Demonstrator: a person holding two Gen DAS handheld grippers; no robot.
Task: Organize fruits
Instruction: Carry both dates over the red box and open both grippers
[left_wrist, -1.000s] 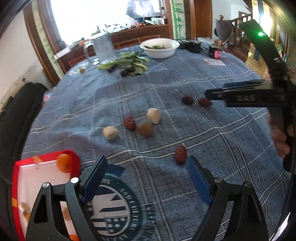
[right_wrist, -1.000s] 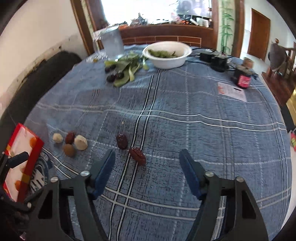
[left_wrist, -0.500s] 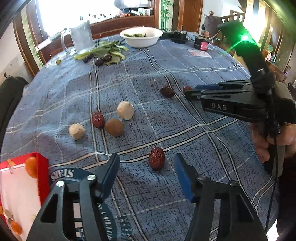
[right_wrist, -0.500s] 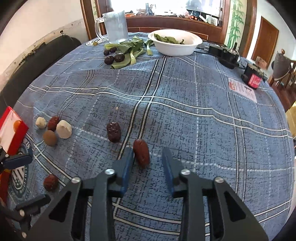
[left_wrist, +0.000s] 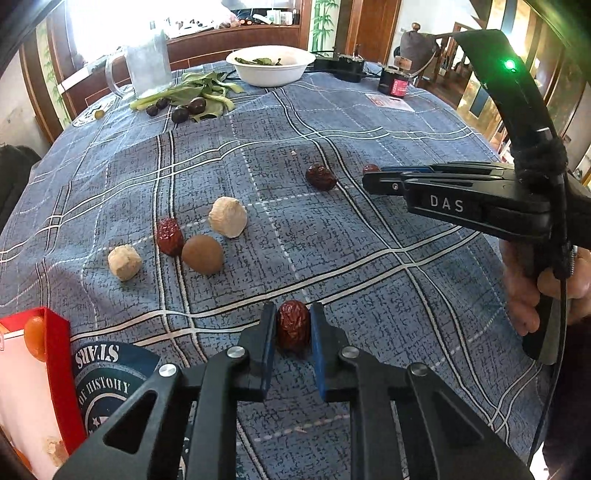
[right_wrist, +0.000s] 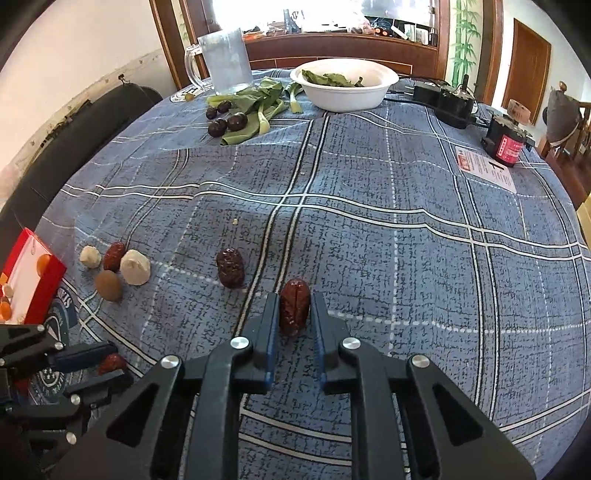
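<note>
Two hand-held grippers are each closed around a red date on the blue checked cloth of the bench. The left hand-held gripper has its blue pads pressed on both sides of one wrinkled red date, which appears to sit on the cloth, near the open red box at the bench's near-left edge. The right hand-held gripper pinches a second red date in the same way; whether that one is lifted clear of the cloth I cannot tell. Another loose date lies just beside the right gripper's left finger, and a small cluster sits further left: two pale lumps, a brown round fruit and one more date. The main risk, as I judge it, is slippage: the dates are small, rounded and wrinkled, gripped only near the fingertips, so a quick lift or swing toward the box could squirt one out and let it roll across the cloth. Both grippers heading for the same box could also collide, and the right one may nudge the loose date as it leaves.
</note>
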